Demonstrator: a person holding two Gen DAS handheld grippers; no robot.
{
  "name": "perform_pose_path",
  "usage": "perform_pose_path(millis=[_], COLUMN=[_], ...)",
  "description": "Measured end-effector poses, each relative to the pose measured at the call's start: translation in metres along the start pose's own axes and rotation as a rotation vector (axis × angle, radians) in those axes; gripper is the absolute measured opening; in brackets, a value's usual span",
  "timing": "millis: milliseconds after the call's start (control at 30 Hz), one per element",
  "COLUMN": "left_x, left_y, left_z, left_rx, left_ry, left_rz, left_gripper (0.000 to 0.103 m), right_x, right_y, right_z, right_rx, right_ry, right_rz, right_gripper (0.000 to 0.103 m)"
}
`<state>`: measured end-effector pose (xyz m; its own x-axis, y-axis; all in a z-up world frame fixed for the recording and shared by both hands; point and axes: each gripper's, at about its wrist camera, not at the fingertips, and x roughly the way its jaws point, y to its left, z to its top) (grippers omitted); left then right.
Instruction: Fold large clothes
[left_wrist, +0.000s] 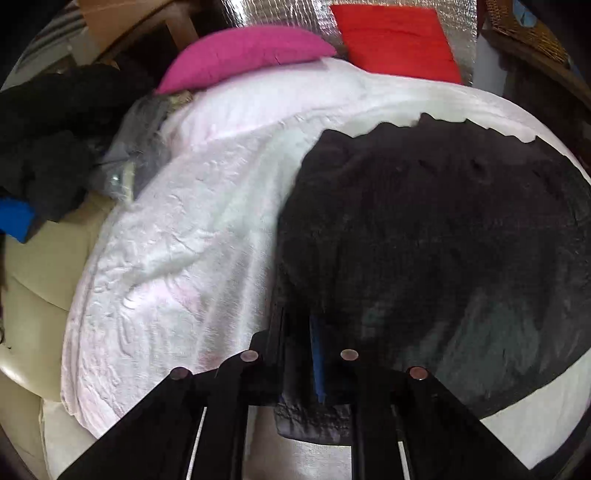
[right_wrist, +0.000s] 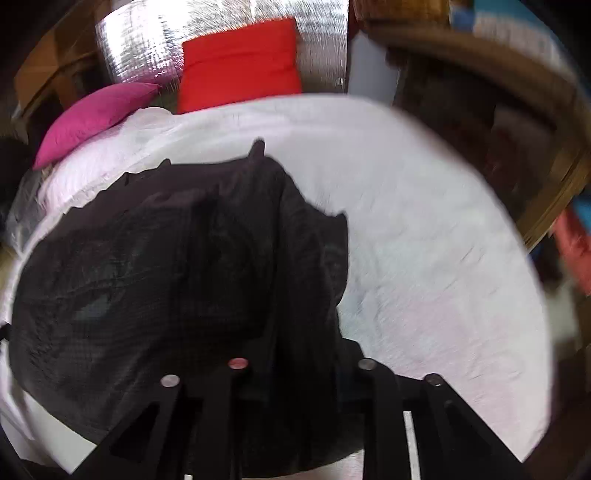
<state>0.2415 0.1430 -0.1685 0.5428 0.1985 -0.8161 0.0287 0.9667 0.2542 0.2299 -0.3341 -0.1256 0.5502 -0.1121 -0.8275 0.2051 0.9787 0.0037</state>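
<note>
While both claws point down at the bed, the left gripper (left_wrist: 301, 354) is pinched nearly closed on the near hem of the black garment (left_wrist: 436, 236), and the right gripper (right_wrist: 295, 354) is likewise clamped on bunched black cloth. Ahead of them the garment spreads over the white quilt (right_wrist: 424, 229). Beyond lie a pink cushion (left_wrist: 243, 55) and a red cushion (right_wrist: 240, 62).

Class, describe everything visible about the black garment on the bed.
The black garment is thin, slightly shiny, fine-checked fabric, creased, with an uneven far edge. It lies spread on the white bedspread. Its near edge runs between the fingers of the left hand-held gripper and the right hand-held gripper, both closed on it.
</note>
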Motion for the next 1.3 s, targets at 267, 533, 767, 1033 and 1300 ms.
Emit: perform_pose_path(millis=[267,533,767,1033,1300], left_x=[0.002,-0.076,-0.126,-0.158,-0.228], left_y=[-0.013,-0.016,-0.049,-0.056,-0.055], left_z=[-0.016,-0.055,-0.095,-0.135,-0.164], left_rx=[0.027,-0.093,-0.113,-0.151,-0.203], left_ry=[0.057,-0.106,-0.128,-0.077,-0.184], left_rz=[0.067,0.09,0.033,0.077,0.096], left_gripper=[0.016,0.072,0.08,0.081,0.086], right_x=[0.002,-0.064,-0.115,-0.153,-0.205], right_y=[-0.01,-0.024,0.01,0.074,0.098], right_z=[-0.009,-0.02,-0.065,-0.138,-0.174], right_rx=[0.044,0.06,0.012,-0.031,-0.056], right_ry=[-0.004,-0.087,-0.173,-0.168,-0.228], right_rz=[0.022,0.069,0.123,0.116,0.067], right_gripper=[0.026,0.03,0.086,0.086,0.086])
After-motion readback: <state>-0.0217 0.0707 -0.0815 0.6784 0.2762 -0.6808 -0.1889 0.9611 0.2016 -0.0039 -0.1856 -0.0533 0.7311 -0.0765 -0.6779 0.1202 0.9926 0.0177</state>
